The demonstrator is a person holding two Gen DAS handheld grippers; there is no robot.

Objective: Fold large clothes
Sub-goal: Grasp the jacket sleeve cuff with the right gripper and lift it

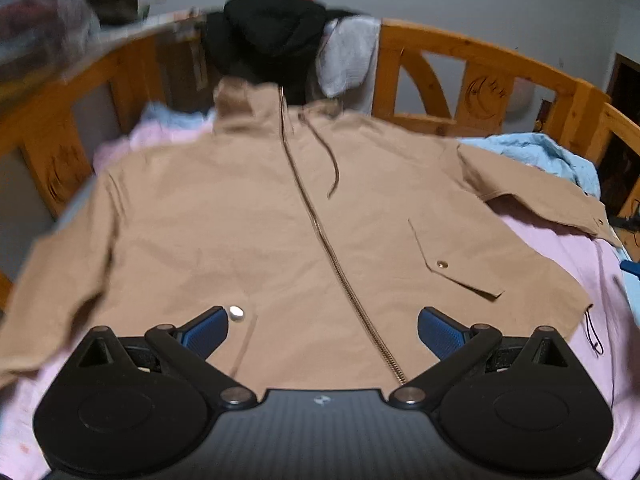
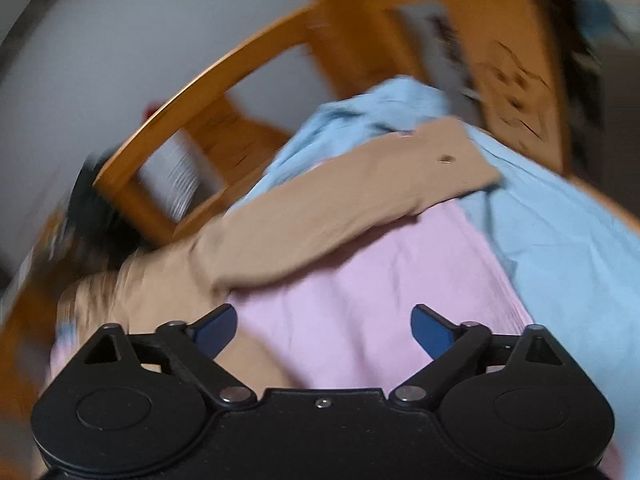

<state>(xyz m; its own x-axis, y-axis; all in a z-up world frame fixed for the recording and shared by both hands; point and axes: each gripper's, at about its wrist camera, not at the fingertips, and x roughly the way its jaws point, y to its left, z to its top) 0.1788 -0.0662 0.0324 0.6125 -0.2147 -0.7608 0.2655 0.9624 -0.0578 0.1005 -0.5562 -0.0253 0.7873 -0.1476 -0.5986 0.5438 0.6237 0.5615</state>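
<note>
Left wrist: claw (image 1: 323, 330) over jacket (image 1: 240, 216) (agape)

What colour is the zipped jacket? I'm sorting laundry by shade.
Tan jacket; the left wrist view shows it best.

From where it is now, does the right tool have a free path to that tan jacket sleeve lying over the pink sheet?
Probably yes. The right tool is open and empty, with only bare pink sheet between it and the sleeve. Nothing lies on the sleeve; its cuff rests on the blue cloth.
</note>
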